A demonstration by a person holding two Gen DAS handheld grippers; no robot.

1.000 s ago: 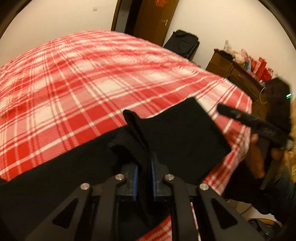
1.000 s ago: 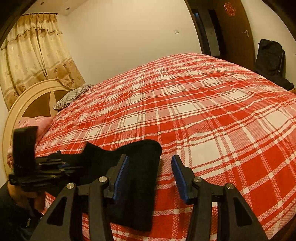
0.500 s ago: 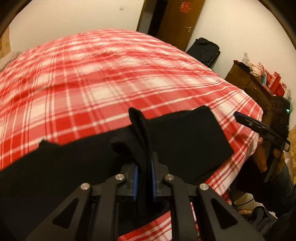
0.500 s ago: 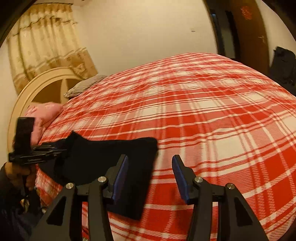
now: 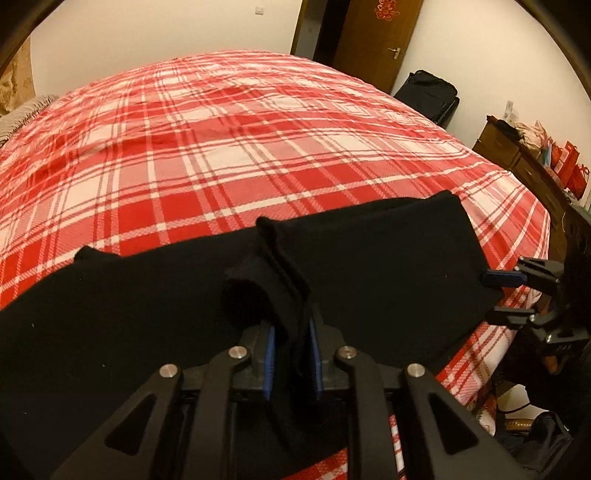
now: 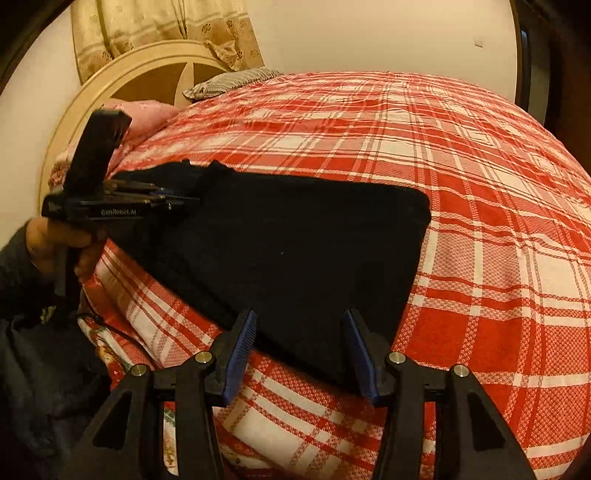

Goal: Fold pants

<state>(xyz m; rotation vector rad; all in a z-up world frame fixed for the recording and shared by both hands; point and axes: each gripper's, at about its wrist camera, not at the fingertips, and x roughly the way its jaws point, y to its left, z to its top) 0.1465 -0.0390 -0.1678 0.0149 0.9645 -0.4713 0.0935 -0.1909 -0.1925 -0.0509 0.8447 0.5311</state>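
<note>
Pants (image 5: pixel 388 266), black and laid in a broad flat slab, rest along the near edge of the bed (image 5: pixel 221 147), whose cover is a red and white plaid. Directly ahead of the left gripper (image 5: pixel 290 350) a bunched ridge of the black cloth rises from the slab and runs back between its blue pads (image 5: pixel 270 363). Its jaws are opening at this moment; the fold still sits between them, with the cloth lying against the right pad and a thin gap showing at the left one, so the pinch looks slack rather than firm.

To the right of the left gripper, at the far end of the slab, the right gripper (image 5: pixel 496 295) comes in from the side at the cloth's edge. In its own view the right gripper (image 6: pixel 301 347) is released, its jaws standing well apart with nothing pressed between them; the near corner of the pants (image 6: pixel 295 251) lies just ahead of and between its fingertips, on the bed (image 6: pixel 480 221).

Left of the right gripper, the left gripper (image 6: pixel 184 197) lies over the other end of the cloth, carried by a hand (image 6: pixel 59 240) in a dark sleeve. Beyond that are a rounded headboard (image 6: pixel 122 74) and a curtain (image 6: pixel 166 26).
</note>
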